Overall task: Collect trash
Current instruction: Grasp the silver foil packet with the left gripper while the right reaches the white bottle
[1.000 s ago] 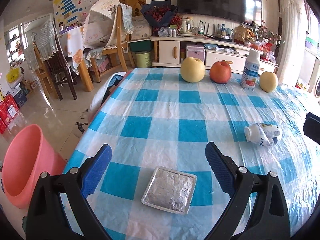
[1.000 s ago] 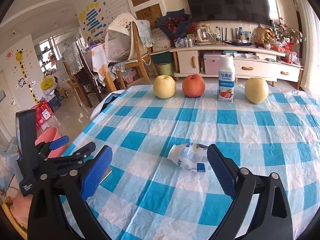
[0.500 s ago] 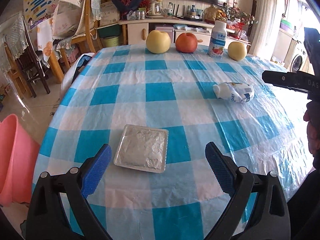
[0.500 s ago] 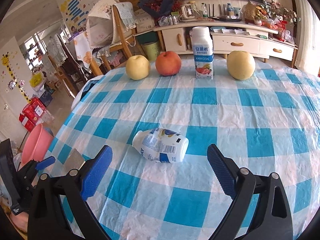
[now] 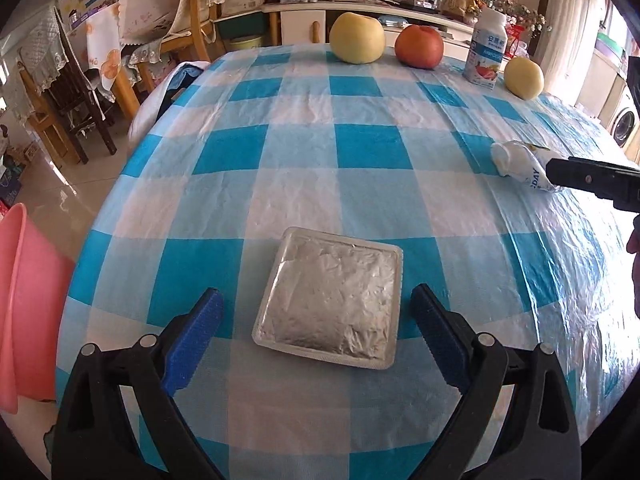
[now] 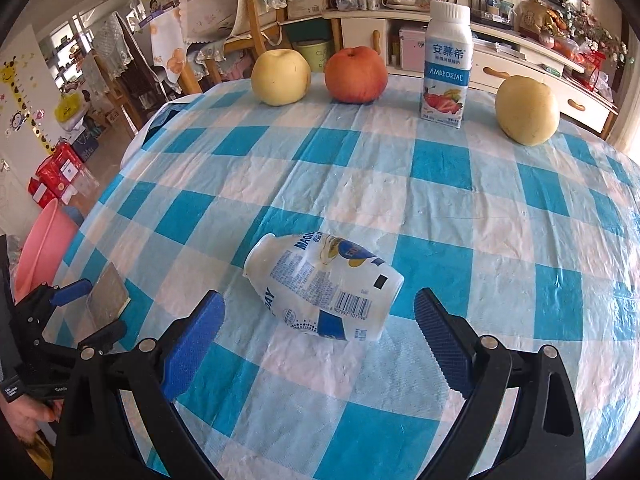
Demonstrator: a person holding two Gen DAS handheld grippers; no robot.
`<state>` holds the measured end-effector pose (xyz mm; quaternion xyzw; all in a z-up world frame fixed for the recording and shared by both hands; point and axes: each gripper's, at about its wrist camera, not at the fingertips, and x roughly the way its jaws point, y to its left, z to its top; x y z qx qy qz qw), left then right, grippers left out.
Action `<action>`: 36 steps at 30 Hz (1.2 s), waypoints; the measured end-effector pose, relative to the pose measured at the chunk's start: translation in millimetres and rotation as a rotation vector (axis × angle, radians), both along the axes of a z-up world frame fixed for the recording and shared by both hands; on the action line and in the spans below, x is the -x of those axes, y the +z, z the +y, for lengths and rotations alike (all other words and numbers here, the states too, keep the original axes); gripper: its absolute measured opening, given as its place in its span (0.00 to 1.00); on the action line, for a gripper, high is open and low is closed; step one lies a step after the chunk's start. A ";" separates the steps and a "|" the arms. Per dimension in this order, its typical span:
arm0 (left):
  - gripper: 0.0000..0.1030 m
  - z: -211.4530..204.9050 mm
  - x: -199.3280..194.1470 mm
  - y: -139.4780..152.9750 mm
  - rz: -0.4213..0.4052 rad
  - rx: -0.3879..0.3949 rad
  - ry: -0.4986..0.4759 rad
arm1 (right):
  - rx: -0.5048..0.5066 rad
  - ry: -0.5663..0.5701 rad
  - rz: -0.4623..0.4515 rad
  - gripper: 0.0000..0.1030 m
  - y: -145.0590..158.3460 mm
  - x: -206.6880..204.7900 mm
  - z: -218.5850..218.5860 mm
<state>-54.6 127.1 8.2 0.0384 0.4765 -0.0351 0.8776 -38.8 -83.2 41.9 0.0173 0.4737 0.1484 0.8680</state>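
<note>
A flat silver foil packet (image 5: 330, 296) lies on the blue-and-white checked tablecloth (image 5: 320, 152). My left gripper (image 5: 316, 336) hovers open just above it, one blue pad on either side. In the right wrist view a crushed white drink bottle (image 6: 324, 286) lies on its side, and my right gripper (image 6: 318, 336) stands open around its near end. The same bottle (image 5: 520, 164) shows at the right of the left wrist view. The foil packet (image 6: 107, 294) also appears at the far left of the right wrist view.
Along the table's far edge stand a yellow pear (image 6: 280, 76), a red apple (image 6: 355, 74), an upright yoghurt carton (image 6: 446, 62) and another pear (image 6: 527, 110). A pink bin (image 5: 24, 304) sits on the floor left of the table. Chairs and a TV cabinet lie beyond.
Both grippers have come forward and lower over the table. The foil packet now lies between the left pads, and the bottle has drawn in between the right pads.
</note>
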 end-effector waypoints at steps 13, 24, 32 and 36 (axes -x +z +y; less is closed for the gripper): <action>0.66 -6.3 -12.1 3.8 -0.044 0.016 -0.012 | 0.050 0.013 -0.027 0.92 -12.0 -9.6 14.7; 0.62 -5.2 -16.4 5.7 -0.045 0.096 -0.011 | 0.065 0.024 -0.061 0.92 -18.1 -16.6 33.8; 0.62 -1.6 -17.1 8.0 -0.042 0.179 -0.004 | 0.155 0.063 -0.111 0.92 -17.2 -18.2 49.2; 0.62 3.6 -18.1 10.8 -0.054 0.206 0.015 | 0.170 0.126 -0.101 0.92 -14.2 -19.2 50.5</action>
